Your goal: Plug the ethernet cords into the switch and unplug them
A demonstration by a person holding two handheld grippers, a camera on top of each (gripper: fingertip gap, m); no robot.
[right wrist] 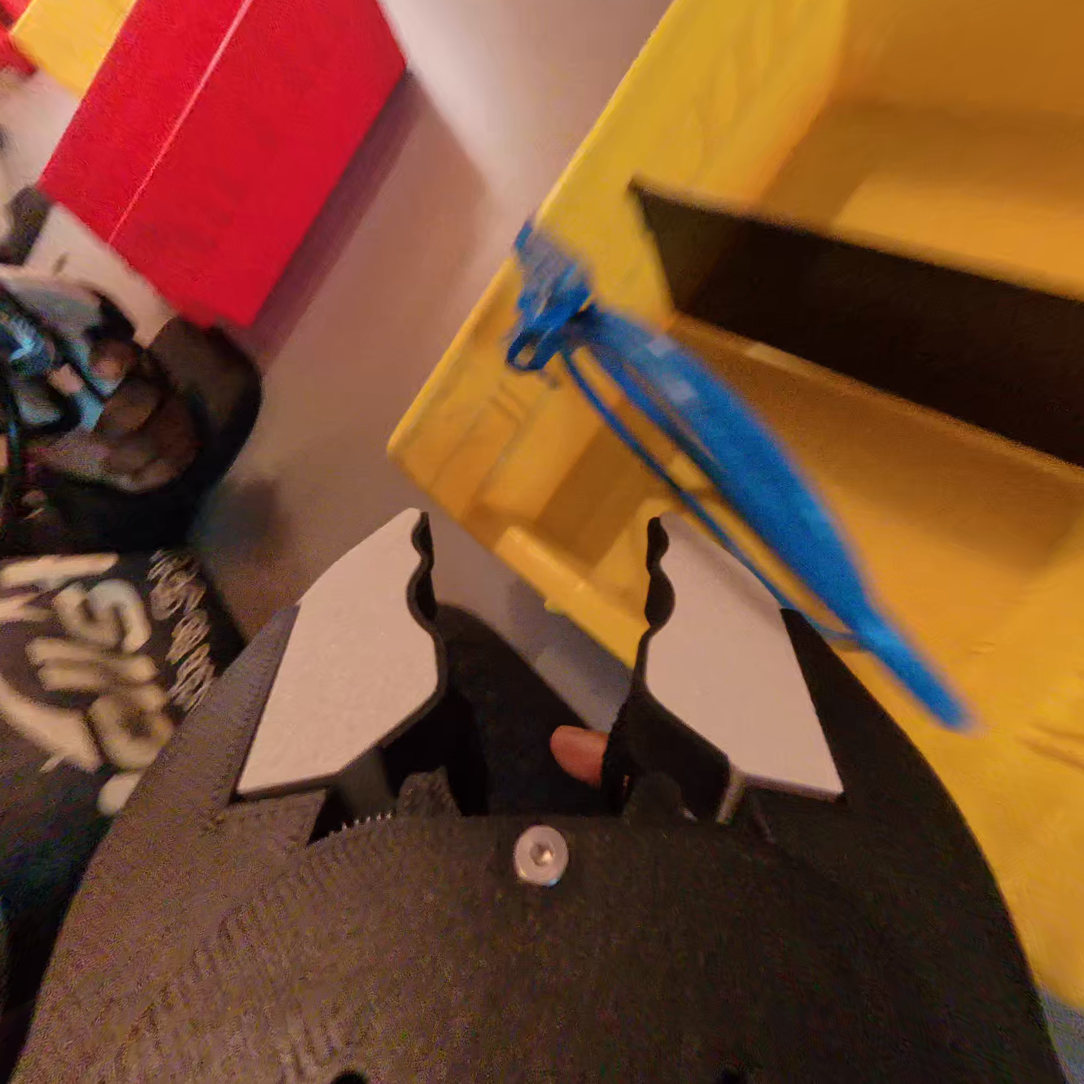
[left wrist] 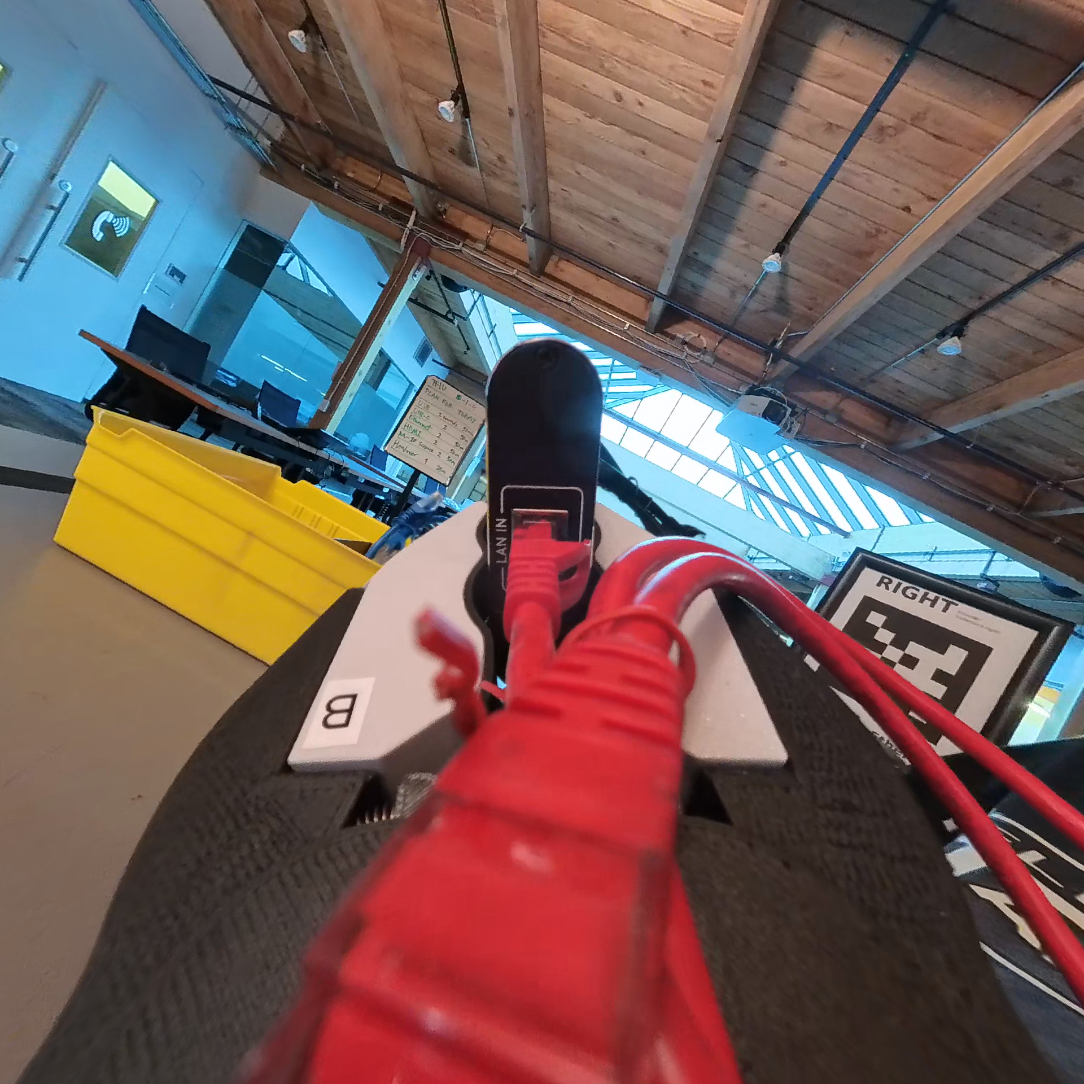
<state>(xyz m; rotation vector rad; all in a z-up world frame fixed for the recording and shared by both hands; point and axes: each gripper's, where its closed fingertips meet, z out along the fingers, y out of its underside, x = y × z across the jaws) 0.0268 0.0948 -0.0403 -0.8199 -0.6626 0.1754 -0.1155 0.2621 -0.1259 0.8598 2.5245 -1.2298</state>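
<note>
While a black switch (left wrist: 542,469) is held upright between the grey pads of the left gripper (left wrist: 542,598), a red plug (left wrist: 531,572) is seated in its lower port, and the jaws are seen clamped on the switch body. A second red plug (left wrist: 586,762), blurred and very near the lens, is laid over the gripper, and red cords (left wrist: 880,663) are looped away to the right past a framed marker card (left wrist: 938,645). A yellow bin (left wrist: 193,528) is seen on the left, with a blue plug (left wrist: 419,519) showing just beyond the left pad. In the right wrist view, the right gripper (right wrist: 539,563) is held with its jaws apart and nothing between them, just beside the rim of the yellow bin (right wrist: 586,234). A blue cord (right wrist: 762,469) is hung across the bin's corner, its plug at the upper end. A red box (right wrist: 223,152) is seen beyond, on the grey table (right wrist: 352,381).
</note>
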